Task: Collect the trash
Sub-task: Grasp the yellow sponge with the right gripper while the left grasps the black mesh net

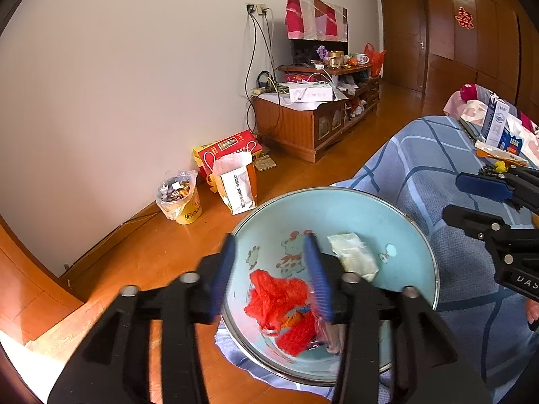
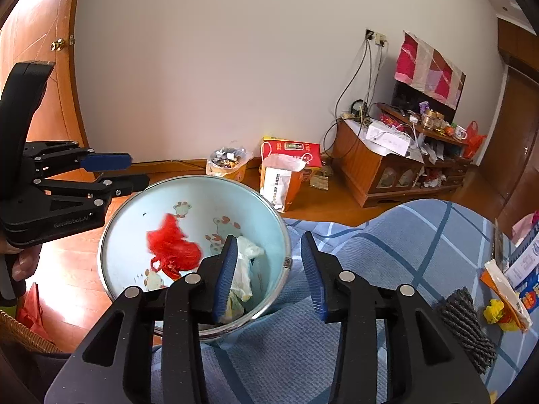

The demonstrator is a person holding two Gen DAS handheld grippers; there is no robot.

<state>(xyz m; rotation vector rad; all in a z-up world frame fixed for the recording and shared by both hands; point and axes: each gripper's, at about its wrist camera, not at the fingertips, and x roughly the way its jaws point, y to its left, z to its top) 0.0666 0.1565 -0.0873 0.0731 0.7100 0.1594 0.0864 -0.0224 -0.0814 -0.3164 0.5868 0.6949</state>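
Below both parted tongs (image 1: 273,269), trash (image 1: 274,294) in basin (image 1: 353,202).

Each black tool (image 1: 273,271) carries 2 ribbed blue pads, silver rivets.

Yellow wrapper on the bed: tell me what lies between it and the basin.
Nothing blocks it. Only open blue blanket lies between the yellow wrapper and the basin; the dark knit piece sits beside the wrapper, nearer the camera.
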